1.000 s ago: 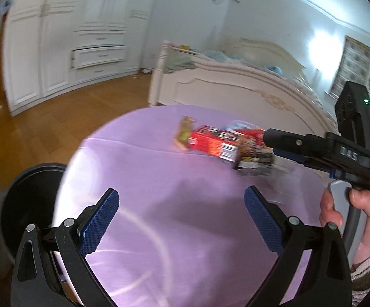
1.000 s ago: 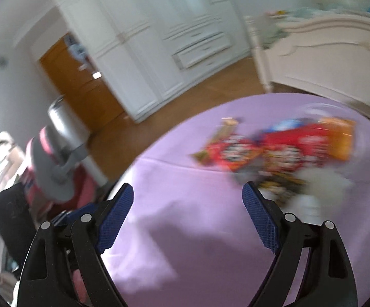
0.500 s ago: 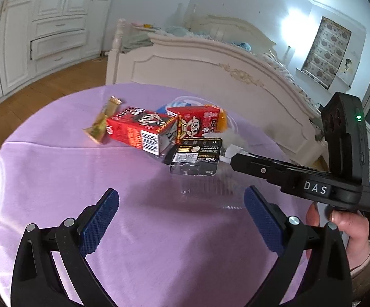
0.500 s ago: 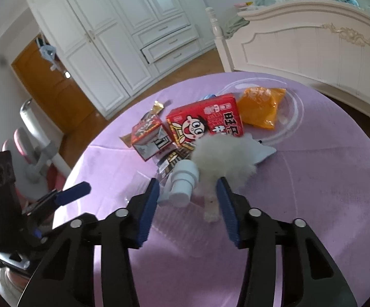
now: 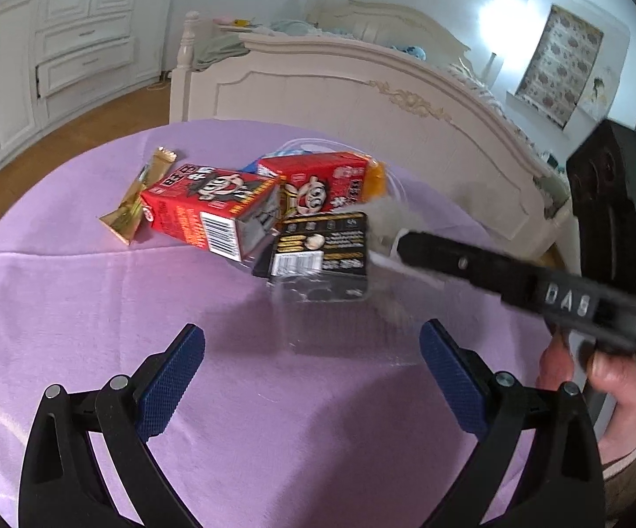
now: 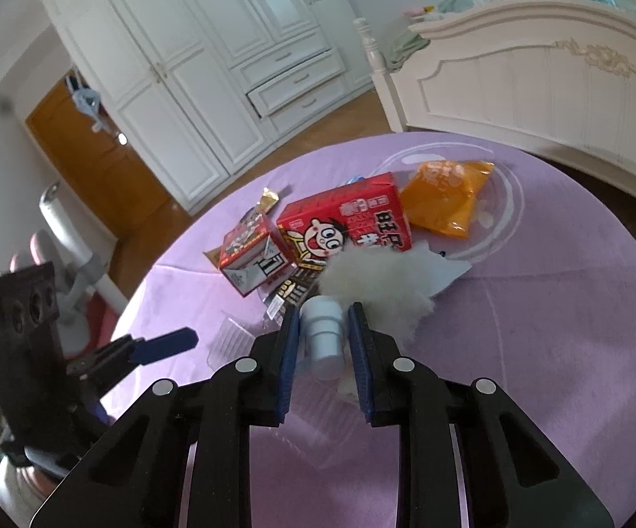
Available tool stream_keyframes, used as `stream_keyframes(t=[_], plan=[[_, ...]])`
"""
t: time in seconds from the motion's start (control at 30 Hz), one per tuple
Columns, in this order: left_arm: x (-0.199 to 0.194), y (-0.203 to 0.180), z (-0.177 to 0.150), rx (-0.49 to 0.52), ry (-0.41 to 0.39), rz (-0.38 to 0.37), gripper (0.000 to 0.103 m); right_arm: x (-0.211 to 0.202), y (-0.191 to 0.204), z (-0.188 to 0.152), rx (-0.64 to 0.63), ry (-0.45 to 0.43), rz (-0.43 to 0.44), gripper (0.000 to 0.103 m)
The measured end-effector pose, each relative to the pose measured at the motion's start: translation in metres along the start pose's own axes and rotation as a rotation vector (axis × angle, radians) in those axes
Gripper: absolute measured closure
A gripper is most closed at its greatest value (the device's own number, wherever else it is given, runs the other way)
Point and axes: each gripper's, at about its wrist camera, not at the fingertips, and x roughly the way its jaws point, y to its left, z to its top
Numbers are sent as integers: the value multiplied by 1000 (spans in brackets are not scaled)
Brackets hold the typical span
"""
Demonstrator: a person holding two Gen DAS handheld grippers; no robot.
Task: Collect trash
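Observation:
Trash lies on the purple table: two red cartons, an orange packet, a gold wrapper, a black-labelled clear tray and a white fluffy wad. My right gripper is shut on a small white plastic cup beside the wad. In the left wrist view the right gripper reaches in from the right. My left gripper is open and empty above the table, short of the pile.
A cream bed footboard stands beyond the table. White wardrobes and an orange door are at the back. A clear plate lies under the orange packet. A chair stands left of the table.
My right gripper has closed from half open onto the white cup. My left gripper has moved a little closer to the pile and stayed open.

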Motion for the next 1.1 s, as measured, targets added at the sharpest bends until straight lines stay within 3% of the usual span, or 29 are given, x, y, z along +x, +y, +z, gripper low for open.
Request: stream_keyframes(t=[0.27,0.57,0.9,0.93,1.0,1.03,1.1], plan=[[15,-38,-6,54,35,48,6,-30,-24,-3,94,-38,49,79],[35,-52,0,-2,44,99,6,-39,-42,-12,137,-52,61,79],[38,-57,2,-21,2,79,7,-51,-57,-16,180,-73,92,79],[37,-57,1,-13,-7,71,10,-53,-59,-16,186,-77,94,79],[35,-59,0,1,-10,55,32,-59,-62,-17,199,-90,97,79],[36,-59,-1,1,0,34,36,-63,-65,-17,207,-97,100,79],[36,-58,-2,1,15,16,55,-70,-69,-16,222,-113,107,79]])
